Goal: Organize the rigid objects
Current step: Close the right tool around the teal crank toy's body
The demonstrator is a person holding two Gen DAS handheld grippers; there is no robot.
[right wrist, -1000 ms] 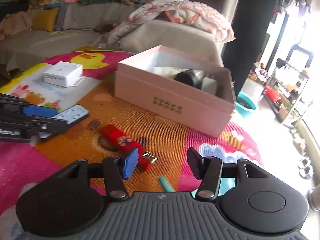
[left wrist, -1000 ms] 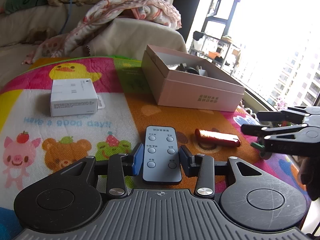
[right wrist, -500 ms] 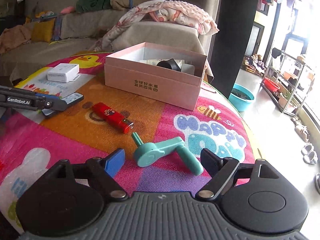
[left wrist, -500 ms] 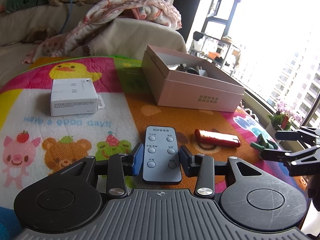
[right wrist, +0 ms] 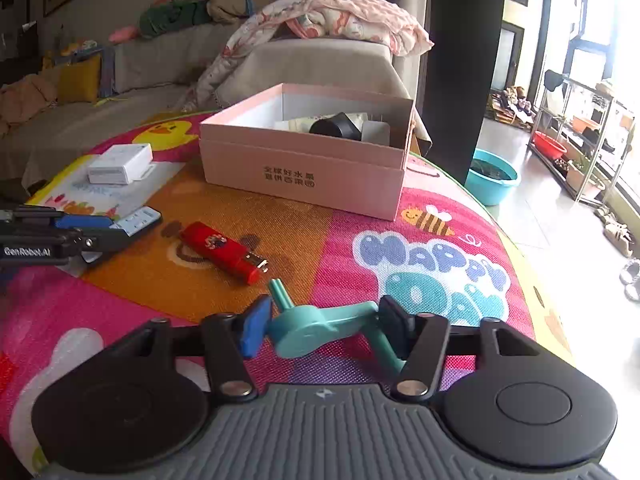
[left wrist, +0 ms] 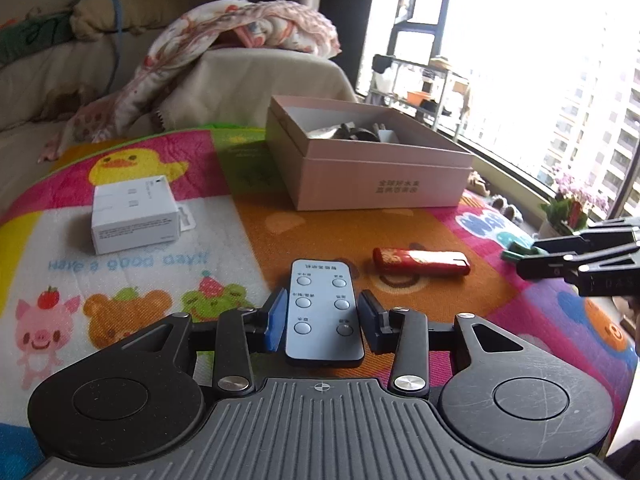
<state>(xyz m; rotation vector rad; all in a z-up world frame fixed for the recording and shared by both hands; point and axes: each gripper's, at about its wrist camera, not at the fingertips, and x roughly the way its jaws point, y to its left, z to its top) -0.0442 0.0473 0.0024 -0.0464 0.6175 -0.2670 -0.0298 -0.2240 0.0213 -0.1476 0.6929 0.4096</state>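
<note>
**Living room, cartoon play mat, both grippers down on items**

Surface is a bright cartoon play mat (right wrist: 400, 240) in front of a beige sofa (right wrist: 320, 64) with a floral blanket (right wrist: 340, 20) thrown over its arm; window and a metal shelf rack (right wrist: 580, 128) to the right.

Left gripper (left wrist: 322, 322): fingers sit on either side of the grey remote (left wrist: 323, 312), pads right at its long edges. Looks clamped, but the remote lies flat on the mat and the contact line is tight, so I can't confirm pressure from this view.

Right gripper (right wrist: 322, 324): jaws closing around the teal plastic handle piece (right wrist: 320, 328). Blue pad (right wrist: 254, 330) meets the round hub on one side, the black finger touches the arm of the piece on the other. Piece lies on the mat, near the edge closest to the camera.

Outward from there:
- Red lighter (right wrist: 222, 250) lies flat between the remote and the teal piece, metal end pointing toward the teal piece, touching neither.
- Pink cardboard box (right wrist: 304, 176) beyond the lighter, open top, already holds a black object (right wrist: 336, 126) plus some pale items.
- White small box (left wrist: 134, 214) sits well apart on the left side of the mat, near the duck print.
- Teal basin (right wrist: 494, 180) on the floor beyond the mat.
</note>
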